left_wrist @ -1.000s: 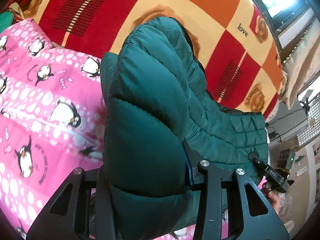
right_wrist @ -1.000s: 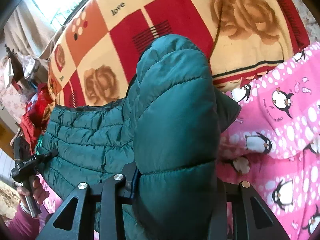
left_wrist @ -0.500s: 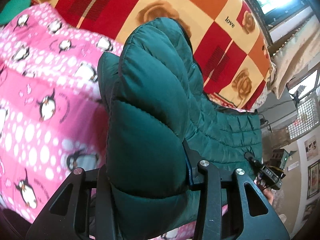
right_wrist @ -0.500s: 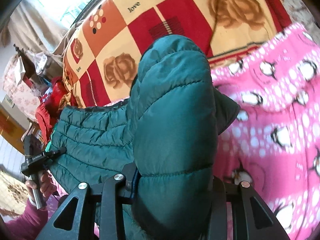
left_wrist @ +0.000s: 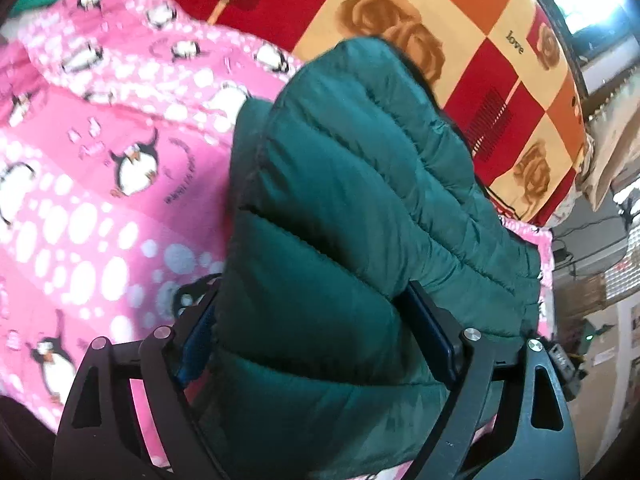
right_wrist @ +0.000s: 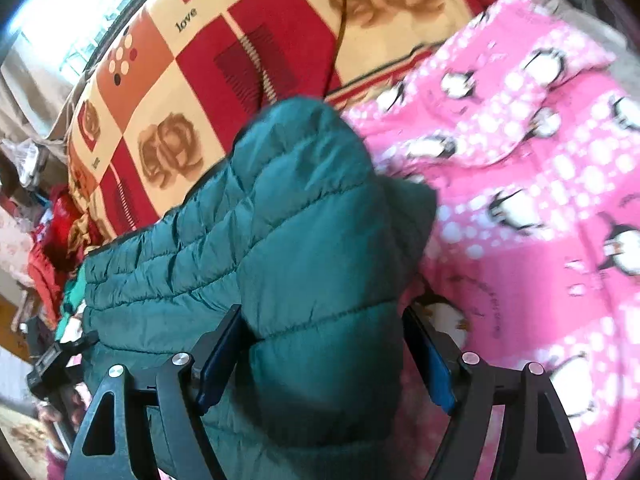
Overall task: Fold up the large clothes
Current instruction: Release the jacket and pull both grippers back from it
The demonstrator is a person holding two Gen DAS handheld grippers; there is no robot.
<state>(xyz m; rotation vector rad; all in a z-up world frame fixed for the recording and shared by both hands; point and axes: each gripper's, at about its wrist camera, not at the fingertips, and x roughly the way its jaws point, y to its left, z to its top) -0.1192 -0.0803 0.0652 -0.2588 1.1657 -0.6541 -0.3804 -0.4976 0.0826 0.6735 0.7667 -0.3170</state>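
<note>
A dark green quilted puffer jacket (left_wrist: pixel 360 160) lies on a pink penguin blanket (left_wrist: pixel 100 200), with one folded edge bulging up toward the camera. My left gripper (left_wrist: pixel 312 300) straddles that fold at one end. Its jaws are opening, and the blue pads (left_wrist: pixel 196 344) stand off the fabric. At the other end my right gripper (right_wrist: pixel 322 320) straddles the same jacket (right_wrist: pixel 280 200). Its jaws are opening too, with a gap showing beside the right pad (right_wrist: pixel 436 376). The jacket's underside is hidden.
A red, orange and cream checked blanket with roses (left_wrist: pixel 460 40) covers the bed beyond the jacket. The pink blanket (right_wrist: pixel 540 200) spreads to the side. A hand holding the left gripper (right_wrist: pixel 56 364) shows at the lower left of the right wrist view. Room clutter lies past the bed edge.
Both pairs of jaws have spread wide from a tight grip on the jacket fold. Both grippers have carried the fold across and down onto the pink blanket.
</note>
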